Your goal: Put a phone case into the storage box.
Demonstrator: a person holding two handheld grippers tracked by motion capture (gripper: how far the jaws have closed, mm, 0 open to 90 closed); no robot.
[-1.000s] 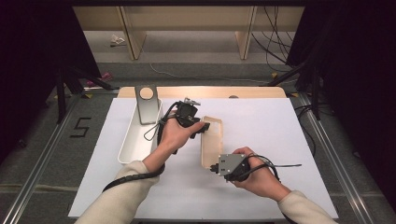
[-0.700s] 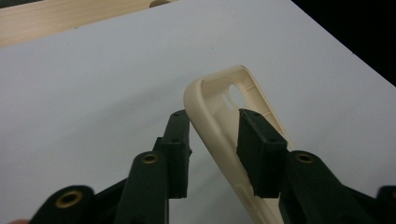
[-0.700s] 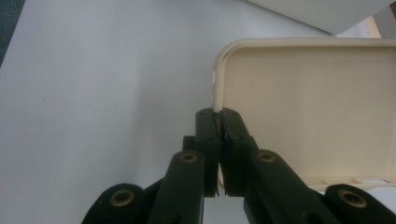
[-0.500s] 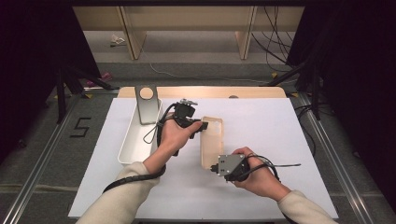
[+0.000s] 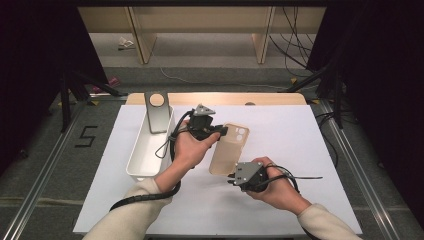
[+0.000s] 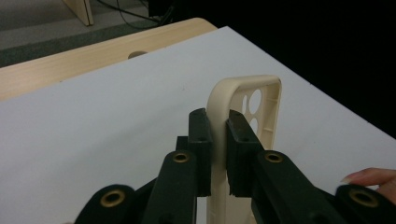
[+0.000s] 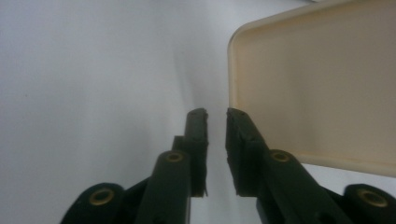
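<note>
A cream phone case (image 5: 229,150) lies near the middle of the white table top, camera cut-outs at its far end. My left gripper (image 5: 220,132) is at the case's far left edge. In the left gripper view the jaws have just been closing, and the left gripper (image 6: 218,121) is shut on the rim of the phone case (image 6: 261,93). My right gripper (image 5: 231,176) sits at the case's near end. Its jaws have just been opening; the right gripper (image 7: 217,116) holds a narrow empty gap, with the phone case (image 7: 317,93) just to its right.
A long white tray (image 5: 140,155) stands left of the left hand, with a grey plate with a round hole (image 5: 157,112) leaning at its far end. The white sheet covers a wooden table (image 5: 215,98). Dark floor and cables lie beyond.
The left hand has shifted slightly away from me and up, with its jaws at the case's rim. The right hand has stayed in place.
</note>
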